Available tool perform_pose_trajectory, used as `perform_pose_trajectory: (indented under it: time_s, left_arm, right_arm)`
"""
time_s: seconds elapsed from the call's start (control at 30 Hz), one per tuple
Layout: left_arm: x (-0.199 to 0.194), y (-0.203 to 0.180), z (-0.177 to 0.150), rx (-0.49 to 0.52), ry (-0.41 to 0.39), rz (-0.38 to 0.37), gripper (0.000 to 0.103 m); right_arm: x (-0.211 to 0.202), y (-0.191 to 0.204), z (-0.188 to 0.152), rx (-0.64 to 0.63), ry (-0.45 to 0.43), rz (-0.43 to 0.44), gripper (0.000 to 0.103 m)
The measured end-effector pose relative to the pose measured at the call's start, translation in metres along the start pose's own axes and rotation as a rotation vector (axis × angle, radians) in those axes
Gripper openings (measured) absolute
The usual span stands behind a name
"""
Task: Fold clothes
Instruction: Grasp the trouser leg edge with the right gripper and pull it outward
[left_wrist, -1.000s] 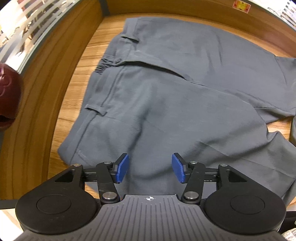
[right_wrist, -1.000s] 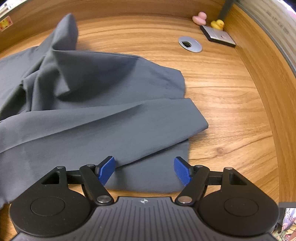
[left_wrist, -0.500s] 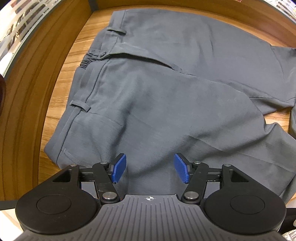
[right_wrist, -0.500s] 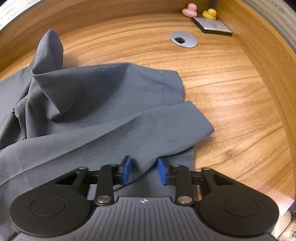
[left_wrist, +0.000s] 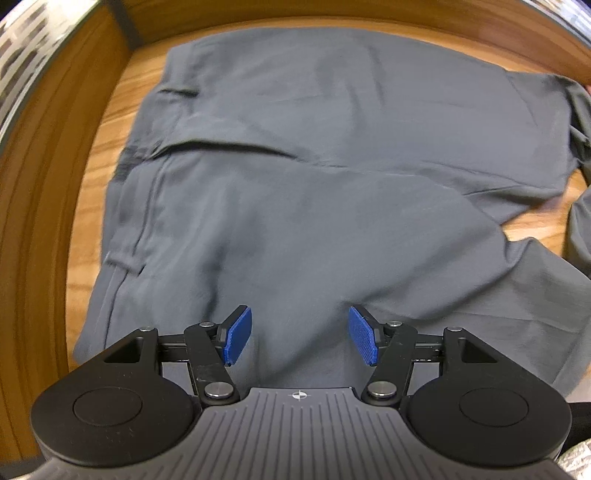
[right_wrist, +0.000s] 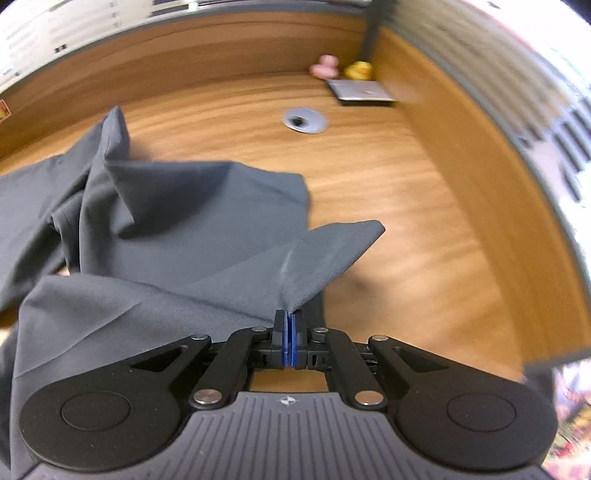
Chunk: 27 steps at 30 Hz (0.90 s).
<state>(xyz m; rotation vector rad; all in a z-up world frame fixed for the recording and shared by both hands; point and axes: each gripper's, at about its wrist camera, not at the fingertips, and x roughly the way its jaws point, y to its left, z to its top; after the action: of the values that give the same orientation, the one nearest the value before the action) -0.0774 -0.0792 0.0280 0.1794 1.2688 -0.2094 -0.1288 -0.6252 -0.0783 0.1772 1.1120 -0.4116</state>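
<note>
Grey trousers (left_wrist: 295, 177) lie spread on the wooden table, waistband toward the left in the left wrist view. My left gripper (left_wrist: 301, 339) hovers over the near part of the cloth, open, its blue pads clear of the fabric. In the right wrist view the trouser leg end (right_wrist: 325, 254) is lifted into a tent, and my right gripper (right_wrist: 290, 341) is shut on its hem. The other leg (right_wrist: 177, 206) lies rumpled behind it.
Wooden walls (right_wrist: 461, 166) rim the table (right_wrist: 388, 206) on the right and at the back. At the far right stand a pink duck (right_wrist: 325, 66), a yellow duck (right_wrist: 358, 69), a grey flat box (right_wrist: 360, 92) and a metal cable grommet (right_wrist: 305, 120).
My right gripper closed on the trouser leg hem and lifted it off the table. My left gripper shifted over the trousers, staying open.
</note>
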Motion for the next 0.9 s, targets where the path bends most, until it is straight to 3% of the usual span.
perform_pose_trajectory:
  time_s: [0.33,0.47,0.6,0.73,0.9]
  left_arm:
    - [0.016,-0.026,0.010,0.145,0.027,-0.041,0.062]
    - [0.021,-0.027,0.009,0.176,0.040,-0.038,0.062]
    - [0.024,-0.027,0.008,0.183,0.053,-0.022,0.063]
    - [0.026,-0.026,0.006,0.183,0.060,-0.006,0.066]
    - [0.030,-0.027,0.003,0.177,0.059,0.010,0.066]
  right_arm:
    - [-0.016,-0.065,-0.092,0.095,0.169,-0.159,0.001]
    - [0.002,-0.079,-0.118,0.110,0.264,-0.174,0.002]
    - [0.015,-0.082,-0.132,0.116,0.300,-0.170,0.002]
    - [0.019,-0.078,-0.129,0.121,0.272,-0.164,0.002]
    - [-0.001,-0.070,-0.090,0.095,0.159,-0.137,0.002]
